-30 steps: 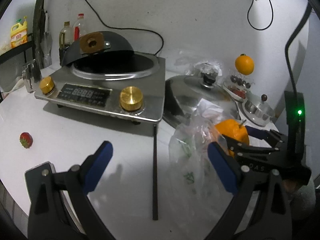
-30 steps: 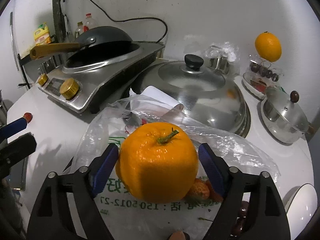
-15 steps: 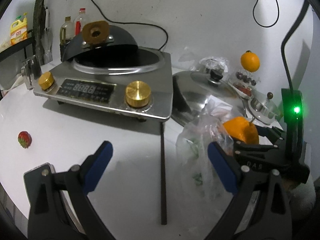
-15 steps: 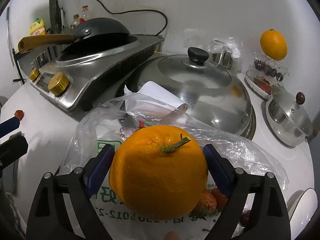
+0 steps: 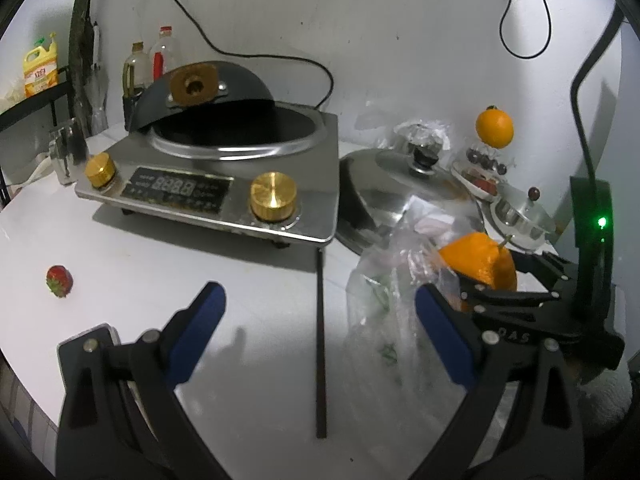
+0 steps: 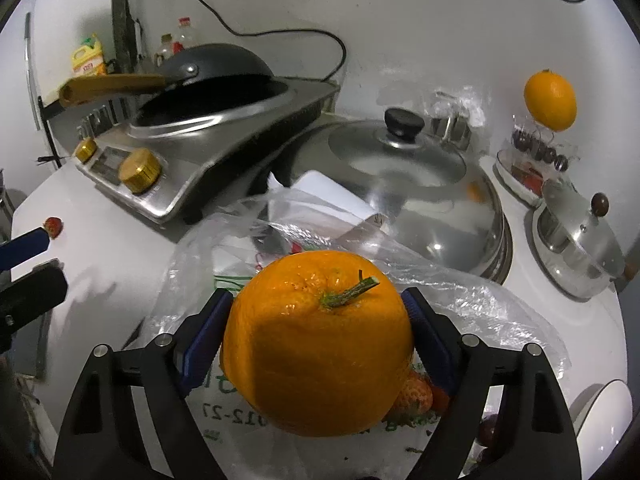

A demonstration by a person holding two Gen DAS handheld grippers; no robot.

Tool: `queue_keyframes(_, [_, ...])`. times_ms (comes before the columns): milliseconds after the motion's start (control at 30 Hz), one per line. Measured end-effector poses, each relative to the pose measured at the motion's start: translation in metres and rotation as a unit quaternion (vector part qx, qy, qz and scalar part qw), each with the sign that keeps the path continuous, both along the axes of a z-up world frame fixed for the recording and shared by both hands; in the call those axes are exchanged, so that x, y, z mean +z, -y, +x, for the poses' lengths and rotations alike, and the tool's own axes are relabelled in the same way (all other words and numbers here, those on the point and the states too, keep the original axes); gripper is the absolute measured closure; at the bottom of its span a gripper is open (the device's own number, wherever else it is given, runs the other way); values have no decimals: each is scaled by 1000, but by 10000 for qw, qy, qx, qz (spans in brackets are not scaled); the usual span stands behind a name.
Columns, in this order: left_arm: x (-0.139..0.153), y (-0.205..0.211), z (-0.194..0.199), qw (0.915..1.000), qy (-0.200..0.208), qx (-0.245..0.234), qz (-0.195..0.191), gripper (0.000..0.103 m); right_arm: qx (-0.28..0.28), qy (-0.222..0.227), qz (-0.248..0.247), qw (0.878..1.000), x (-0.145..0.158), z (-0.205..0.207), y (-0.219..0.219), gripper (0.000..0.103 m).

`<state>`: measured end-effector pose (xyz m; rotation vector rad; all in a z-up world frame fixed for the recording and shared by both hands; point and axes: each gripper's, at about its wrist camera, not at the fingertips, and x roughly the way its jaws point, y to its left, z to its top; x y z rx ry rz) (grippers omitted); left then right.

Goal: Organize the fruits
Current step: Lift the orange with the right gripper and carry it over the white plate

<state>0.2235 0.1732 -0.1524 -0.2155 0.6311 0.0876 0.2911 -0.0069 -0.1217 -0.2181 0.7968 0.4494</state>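
Gripping one orange (image 6: pixel 318 344), the right gripper (image 6: pixel 318 340) clamps it above the plastic bag (image 6: pixel 460 292); strawberries (image 6: pixel 414 398) remain below, left gripper (image 5: pixel 316 336) released, empty.

the orange (image 6: pixel 318 346) blocks most of the plastic bag (image 6: pixel 460 300) behind it, and only scraps of strawberries (image 6: pixel 414 398) peek out beneath. print on the bag reads partly, upside down. dark fruits on the far rack (image 6: pixel 538 152) blur together, too small to name.

orange (image 6: pixel 318 344): glossy, pebbled | bag (image 6: pixel 460 296): clear crinkly plastic | lid (image 6: pixel 420 184): polished metal, maybe glass-topped
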Motion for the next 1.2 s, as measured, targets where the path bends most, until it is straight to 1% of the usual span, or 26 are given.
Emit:
queue_keyframes(333, [19, 12, -19, 9998, 164, 16, 63, 6, 5, 246, 176, 9995, 30, -19, 12, 16])
queue_keyframes(567, [31, 25, -33, 9996, 263, -10, 112, 6, -43, 430, 291, 9986, 49, -35, 28, 16])
queue_keyframes(867, [42, 46, -45, 9993, 340, -61, 110, 6, -169, 572, 382, 9975, 65, -53, 55, 16])
queue_keyframes(1200, [50, 71, -50, 9990, 381, -171, 130, 6, -360, 676, 435, 9961, 77, -68, 89, 16])
